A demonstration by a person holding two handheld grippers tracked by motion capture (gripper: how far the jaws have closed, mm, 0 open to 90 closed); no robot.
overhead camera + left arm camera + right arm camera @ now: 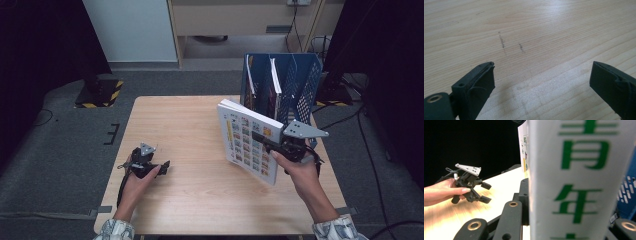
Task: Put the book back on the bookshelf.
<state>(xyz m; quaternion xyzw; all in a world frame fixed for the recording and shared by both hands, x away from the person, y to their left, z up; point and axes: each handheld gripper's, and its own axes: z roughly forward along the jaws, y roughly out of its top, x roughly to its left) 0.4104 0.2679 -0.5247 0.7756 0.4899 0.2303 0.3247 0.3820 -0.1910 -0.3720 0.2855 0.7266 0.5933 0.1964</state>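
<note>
White-covered and printed with a grid of small colourful pictures, the book [248, 142] stands on edge, tilted, lifted above the right half of the wooden table [190, 150], and its spine carries large green characters. Its near edge is clamped in the right gripper [267, 141], while the left gripper [162, 167] rests at the near left with jaws wide apart. Farther off at the right stands a blue mesh file rack [290, 85].

**Paper, plastic and pale wood**

The book [248, 141] shows a glossy printed paper cover, its spine smooth and white. The bench [190, 150] is light wood, matt, with fine grain and faint scuffs. Both tools' jaws look matt black plastic; the file rack [295, 82] is perforated blue mesh.
</note>
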